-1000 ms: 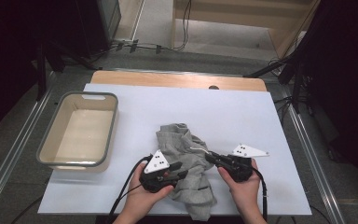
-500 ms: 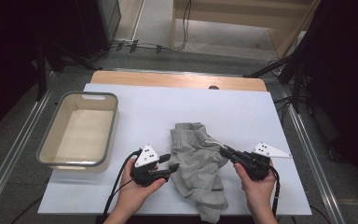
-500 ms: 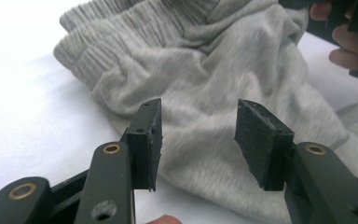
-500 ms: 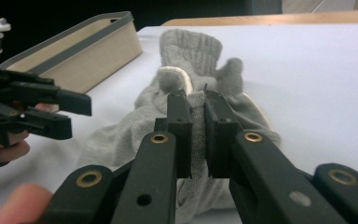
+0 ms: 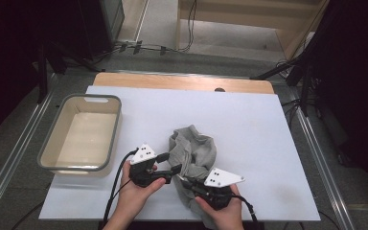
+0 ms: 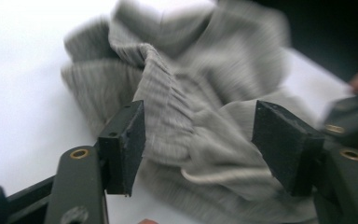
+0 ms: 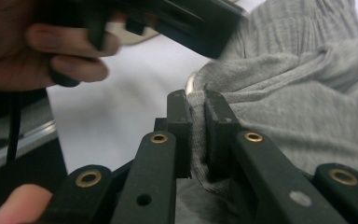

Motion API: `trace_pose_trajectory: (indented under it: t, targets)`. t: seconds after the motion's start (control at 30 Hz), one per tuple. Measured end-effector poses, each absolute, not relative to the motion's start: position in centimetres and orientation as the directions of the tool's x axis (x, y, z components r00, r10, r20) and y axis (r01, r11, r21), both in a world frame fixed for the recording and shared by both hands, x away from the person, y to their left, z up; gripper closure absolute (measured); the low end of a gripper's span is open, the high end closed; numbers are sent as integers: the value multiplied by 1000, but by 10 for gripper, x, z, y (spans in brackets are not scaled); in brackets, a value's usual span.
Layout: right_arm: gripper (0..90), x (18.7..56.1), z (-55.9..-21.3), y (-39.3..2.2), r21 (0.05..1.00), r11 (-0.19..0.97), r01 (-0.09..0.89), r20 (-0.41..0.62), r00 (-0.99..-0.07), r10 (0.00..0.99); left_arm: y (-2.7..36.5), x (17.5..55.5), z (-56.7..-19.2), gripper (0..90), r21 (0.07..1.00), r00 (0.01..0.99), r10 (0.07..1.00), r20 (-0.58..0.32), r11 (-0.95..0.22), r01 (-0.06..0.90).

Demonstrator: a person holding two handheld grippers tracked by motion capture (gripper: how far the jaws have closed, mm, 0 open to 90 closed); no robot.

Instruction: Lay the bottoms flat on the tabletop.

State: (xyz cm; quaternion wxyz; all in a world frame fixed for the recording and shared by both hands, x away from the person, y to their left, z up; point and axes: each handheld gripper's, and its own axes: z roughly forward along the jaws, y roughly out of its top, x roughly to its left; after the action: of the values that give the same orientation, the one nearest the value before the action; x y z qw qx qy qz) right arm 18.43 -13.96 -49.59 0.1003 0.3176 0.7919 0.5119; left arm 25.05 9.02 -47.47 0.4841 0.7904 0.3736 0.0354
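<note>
Apparently to regrip it for folding, the right gripper [image 7: 196,135] pinches an edge of the crumpled grey sweatpants [image 5: 191,158] on the white table [image 5: 249,129] near the person, while the left gripper [image 6: 198,140], its jaws just opened wide, straddles a fold unclamped.

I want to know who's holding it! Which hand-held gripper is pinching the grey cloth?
The right hand-held gripper: its jaws are clamped on a fold of the grey cloth. The left hand-held gripper has open jaws, pressing nothing.
</note>
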Motion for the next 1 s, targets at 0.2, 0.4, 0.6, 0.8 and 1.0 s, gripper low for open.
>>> trace_pose_trajectory:
  t: [0.2, 0.4, 0.6, 0.8, 1.0]
  targets:
    - [664, 183, -491, -144, 888, 261, 379, 166, -793, 585, 97, 255, -483, 803, 764, 699, 648, -302, -274, 584]
    - [502, 190, -470, -184, 920, 169, 354, 155, -723, 673, 107, 257, -477, 898, 772, 690, 668, -279, -271, 575]
    - [451, 206, -466, -245, 918, 38, 395, 210, -564, 799, 112, 255, -467, 796, 806, 699, 650, -297, -222, 549]
    - [359, 225, -496, -270, 838, -37, 545, 311, -420, 853, 84, 243, -460, 504, 821, 768, 577, -279, -271, 502]
    - [298, 237, -520, -256, 771, 3, 637, 312, -383, 869, 42, 231, -461, 381, 817, 818, 511, -264, -332, 471]
